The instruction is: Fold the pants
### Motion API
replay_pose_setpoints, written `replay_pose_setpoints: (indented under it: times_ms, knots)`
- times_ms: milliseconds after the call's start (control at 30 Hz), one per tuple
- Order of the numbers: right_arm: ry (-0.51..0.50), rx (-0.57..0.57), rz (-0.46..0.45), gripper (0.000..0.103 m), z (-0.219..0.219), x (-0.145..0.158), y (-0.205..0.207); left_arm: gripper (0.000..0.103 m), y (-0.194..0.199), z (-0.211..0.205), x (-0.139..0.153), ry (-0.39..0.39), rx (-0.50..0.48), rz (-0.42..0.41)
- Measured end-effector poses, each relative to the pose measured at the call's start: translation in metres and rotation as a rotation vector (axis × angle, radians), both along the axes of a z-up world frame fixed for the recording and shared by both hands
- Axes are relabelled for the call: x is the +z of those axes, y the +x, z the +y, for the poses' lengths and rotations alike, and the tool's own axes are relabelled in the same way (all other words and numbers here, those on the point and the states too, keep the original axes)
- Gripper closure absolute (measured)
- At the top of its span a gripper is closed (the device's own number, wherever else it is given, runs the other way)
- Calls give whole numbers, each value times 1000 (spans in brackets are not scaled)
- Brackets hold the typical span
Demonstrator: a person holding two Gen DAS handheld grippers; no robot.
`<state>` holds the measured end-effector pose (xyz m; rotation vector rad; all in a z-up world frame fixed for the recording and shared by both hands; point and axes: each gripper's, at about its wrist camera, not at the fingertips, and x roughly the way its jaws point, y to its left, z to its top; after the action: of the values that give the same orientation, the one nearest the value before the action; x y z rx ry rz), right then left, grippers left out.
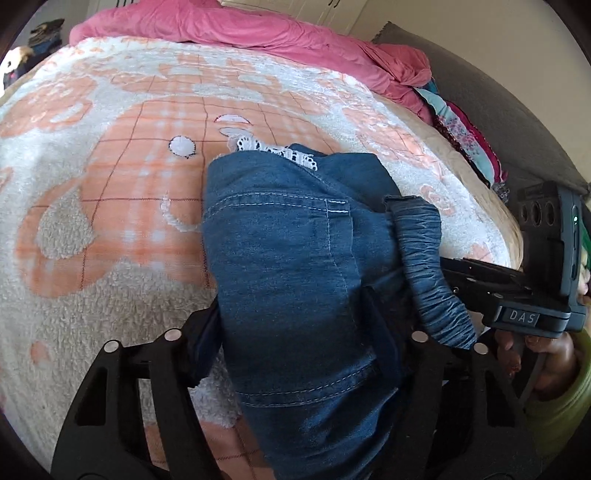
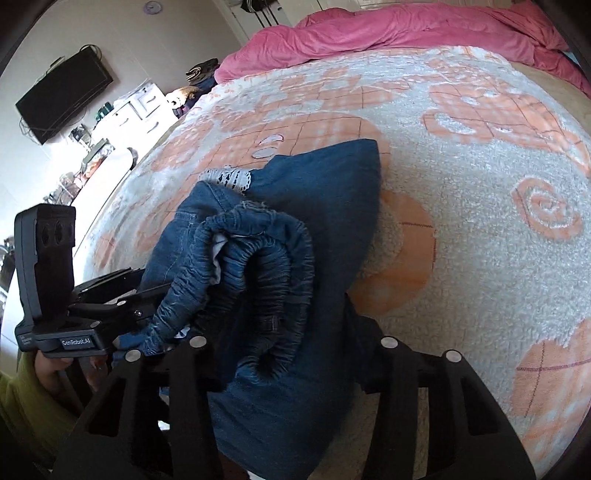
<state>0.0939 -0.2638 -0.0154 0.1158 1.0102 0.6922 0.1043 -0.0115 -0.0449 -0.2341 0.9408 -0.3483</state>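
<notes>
Blue denim pants [image 1: 288, 258] with an elastic waistband [image 1: 428, 266] and a white lace trim [image 1: 273, 147] lie bunched on a peach-and-white fleece blanket [image 1: 110, 184]. My left gripper [image 1: 295, 332] has a thick fold of denim filling its jaws, pads against the cloth. In the right wrist view my right gripper [image 2: 280, 343] holds the pants [image 2: 332, 206] near the rolled waistband [image 2: 266, 266], denim packed between its fingers. Each view shows the other gripper's black body at the side, with its fingertips hidden under the waistband.
A pink duvet [image 1: 240, 26] is heaped along the bed's far edge. Folded colourful clothes [image 1: 465, 140] are stacked at the right edge by a grey headboard [image 1: 498, 92]. A wall television [image 2: 62, 96] and a white dresser [image 2: 140, 107] stand beyond the left side.
</notes>
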Motion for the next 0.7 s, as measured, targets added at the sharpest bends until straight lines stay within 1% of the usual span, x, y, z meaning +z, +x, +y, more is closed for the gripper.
replay_pose_setpoints:
  times_ms: [33, 100, 133, 200, 300, 367, 433, 533, 600, 700]
  knots:
    - [8, 2, 1, 63, 0, 0, -1, 47, -1, -1, 0, -1, 5, -7]
    - [20, 4, -9, 71, 0, 2, -2, 54, -4, -5, 3, 4, 6, -28]
    - [21, 8, -22, 73, 1, 4, -4, 56, -5, -6, 7, 8, 2, -42]
    - [14, 10, -52, 73, 4, 8, -9, 58, -6, -7, 12, 2, -6, -60]
    - [3, 30, -106, 73, 10, 18, -13, 59, -5, -2, 18, -37, -2, -61]
    - [20, 38, -131, 73, 12, 25, -15, 62, -3, 2, 23, -64, 7, -57]
    - [35, 40, -144, 73, 13, 31, -12, 63, 1, 5, 30, -85, 18, -64]
    - [61, 42, -171, 73, 15, 45, -3, 63, 6, 9, 38, -98, 35, -75]
    - [49, 50, -207, 73, 20, 54, 3, 63, 13, 11, 46, -107, 44, -85]
    - [42, 63, -265, 73, 26, 70, 13, 62, 23, 14, 59, -98, 58, -114]
